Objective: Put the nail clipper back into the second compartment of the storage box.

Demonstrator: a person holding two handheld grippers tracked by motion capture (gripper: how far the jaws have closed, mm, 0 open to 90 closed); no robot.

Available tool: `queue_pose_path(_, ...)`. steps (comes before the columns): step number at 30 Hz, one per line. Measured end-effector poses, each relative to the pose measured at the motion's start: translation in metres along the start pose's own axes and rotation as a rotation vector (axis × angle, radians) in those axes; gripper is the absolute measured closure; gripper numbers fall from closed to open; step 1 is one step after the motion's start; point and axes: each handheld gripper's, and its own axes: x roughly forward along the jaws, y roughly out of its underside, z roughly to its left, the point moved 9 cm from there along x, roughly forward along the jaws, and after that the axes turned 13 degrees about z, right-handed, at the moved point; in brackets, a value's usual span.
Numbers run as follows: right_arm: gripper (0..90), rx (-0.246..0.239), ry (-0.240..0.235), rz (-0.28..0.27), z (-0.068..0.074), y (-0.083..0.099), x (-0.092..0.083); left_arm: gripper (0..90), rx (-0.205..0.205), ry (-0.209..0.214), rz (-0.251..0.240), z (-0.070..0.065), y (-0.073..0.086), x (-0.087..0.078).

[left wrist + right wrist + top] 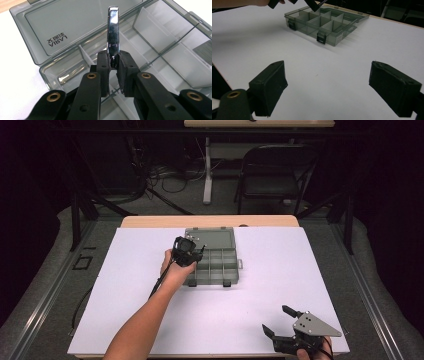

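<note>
White table (310, 270): left gripper (113, 63) pinches metal clip (113, 32).

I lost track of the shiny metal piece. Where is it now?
The metal piece is clamped upright in the left gripper, above the open compartment box near the box's left end at the table's centre.

The open compartment box (212, 260) sits on the desk (310, 270), its lid lying flat behind it. The left tool (114, 65) holds a metal strip (113, 37) above the box's left compartments. The right tool (281, 319) rests near the desk's front right corner, well apart from the box.
</note>
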Motion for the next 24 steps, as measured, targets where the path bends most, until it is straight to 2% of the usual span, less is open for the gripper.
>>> queue_pose_path(4, 13.8, -0.001, -0.003, 0.0, 0.0002, 0.0002, 0.0002, 79.8, -0.004, 0.01, -0.008, 0.0002, 0.0005, 0.0011)
queue_pose_path(24, 13.8, -0.001, -0.003, -0.001, 0.0001, 0.0001, 0.0005, 79.8, -0.003, 0.006, -0.01, -0.0037, 0.0002, 0.0062)
